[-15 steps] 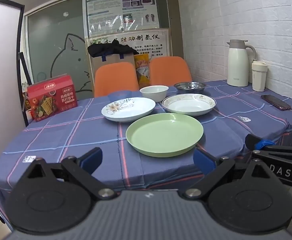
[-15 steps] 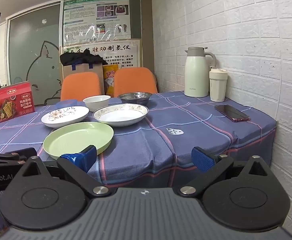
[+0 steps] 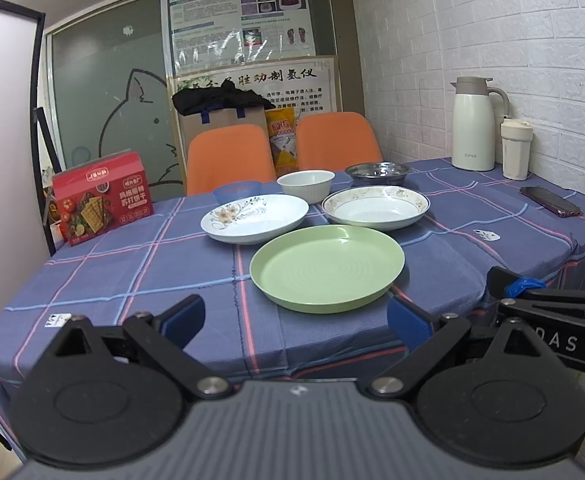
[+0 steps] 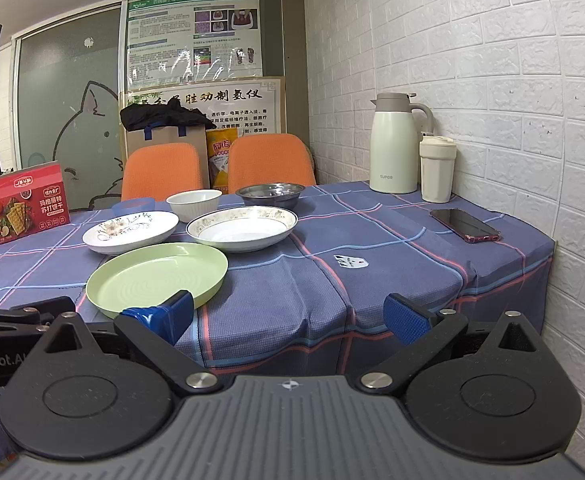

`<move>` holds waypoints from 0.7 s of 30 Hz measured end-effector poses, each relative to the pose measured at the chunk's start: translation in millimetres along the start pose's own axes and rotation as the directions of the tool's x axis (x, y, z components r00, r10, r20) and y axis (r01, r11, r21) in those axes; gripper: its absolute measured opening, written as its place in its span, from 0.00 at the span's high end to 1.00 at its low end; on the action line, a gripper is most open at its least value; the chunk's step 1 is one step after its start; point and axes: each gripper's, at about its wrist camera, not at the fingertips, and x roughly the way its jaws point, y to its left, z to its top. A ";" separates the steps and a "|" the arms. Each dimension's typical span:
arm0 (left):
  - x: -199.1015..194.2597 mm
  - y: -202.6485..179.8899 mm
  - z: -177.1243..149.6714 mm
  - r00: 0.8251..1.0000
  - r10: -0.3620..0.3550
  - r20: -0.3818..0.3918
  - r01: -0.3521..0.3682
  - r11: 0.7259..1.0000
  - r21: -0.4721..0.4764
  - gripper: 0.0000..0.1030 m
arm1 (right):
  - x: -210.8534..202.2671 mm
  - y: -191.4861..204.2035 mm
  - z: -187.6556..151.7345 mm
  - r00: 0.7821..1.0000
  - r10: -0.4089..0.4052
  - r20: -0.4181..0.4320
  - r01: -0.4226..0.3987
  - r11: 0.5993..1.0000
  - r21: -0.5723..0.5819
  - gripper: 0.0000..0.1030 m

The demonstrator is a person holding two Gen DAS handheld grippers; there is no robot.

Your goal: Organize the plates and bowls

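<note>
My left tongs (image 3: 294,314) wide and empty at lower frame, right tongs (image 4: 290,314) wide too, green plate (image 3: 327,269) mid-frame on bench (image 3: 132,272)

Both fisheye views sit low off the near edge of the table (image 3: 92,280), facing across it toward the green plate (image 3: 327,269). The left wrist view faces that plate squarely; the right wrist view has it (image 4: 157,276) left of centre. The 2 views share all the dishes.
</note>
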 end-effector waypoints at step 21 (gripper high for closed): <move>2.7 0.7 -1.0 1.000 0.002 -0.013 -0.002 1.000 -0.005 0.07 | 2.5 0.9 -1.1 1.000 0.004 -0.006 -0.004 1.000 -0.001 0.13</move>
